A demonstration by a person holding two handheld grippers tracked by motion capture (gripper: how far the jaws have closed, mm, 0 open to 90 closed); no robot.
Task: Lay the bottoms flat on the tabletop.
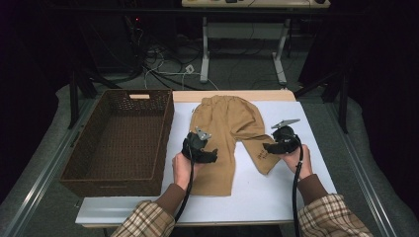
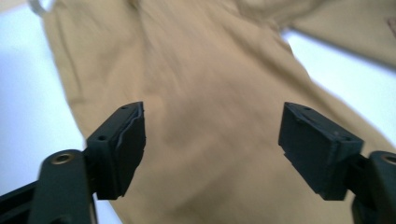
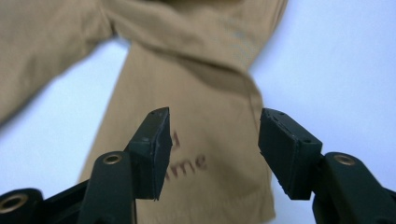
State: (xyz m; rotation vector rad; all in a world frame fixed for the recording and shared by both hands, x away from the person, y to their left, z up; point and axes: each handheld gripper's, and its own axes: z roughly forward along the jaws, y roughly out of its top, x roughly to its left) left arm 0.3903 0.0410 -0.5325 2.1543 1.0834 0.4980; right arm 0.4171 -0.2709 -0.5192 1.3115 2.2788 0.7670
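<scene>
Trousers: tan pair [image 1: 228, 129] spread flat on the white bench [image 1: 257, 192], waistband away from you, one leg under each claw.
Left claw: your left claw [image 1: 211, 156] hovers over the left trouser leg; in the left gripper view the jaws stand wide apart, released, with tan cloth [image 2: 210, 116] lying beneath and ahead of them, pads [image 2: 133, 140] clear of it.
Right claw: your right claw [image 1: 268, 146] sits above the right trouser leg near its hem; jaws parted, released, gripping nothing. Dark lettering [image 3: 189, 163] on the cloth lies just beyond the left pad.
Basket: brown wicker basket [image 1: 148, 148] lies just beside your left claw, on its outer side.
</scene>
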